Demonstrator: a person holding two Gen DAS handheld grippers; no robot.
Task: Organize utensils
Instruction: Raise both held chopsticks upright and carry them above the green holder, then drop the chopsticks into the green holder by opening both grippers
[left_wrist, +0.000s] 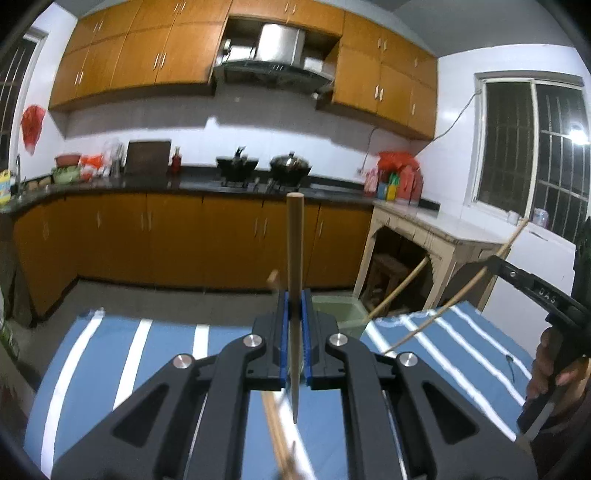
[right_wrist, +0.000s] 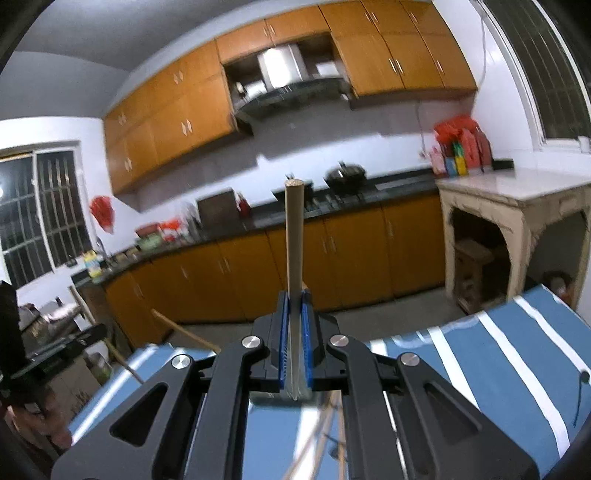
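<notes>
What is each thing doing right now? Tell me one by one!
Left gripper: shut on a chopstick.
Left chopstick: held upright, off the table.
Right gripper: shut on a chopstick.
Right chopstick: held upright, off the table.
Wok: lid on, sitting on the stove.
Cabinet doors: closed.

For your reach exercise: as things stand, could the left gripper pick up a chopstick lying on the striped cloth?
Probably not yet: the left gripper is shut on a chopstick, so its jaws are occupied.
</notes>
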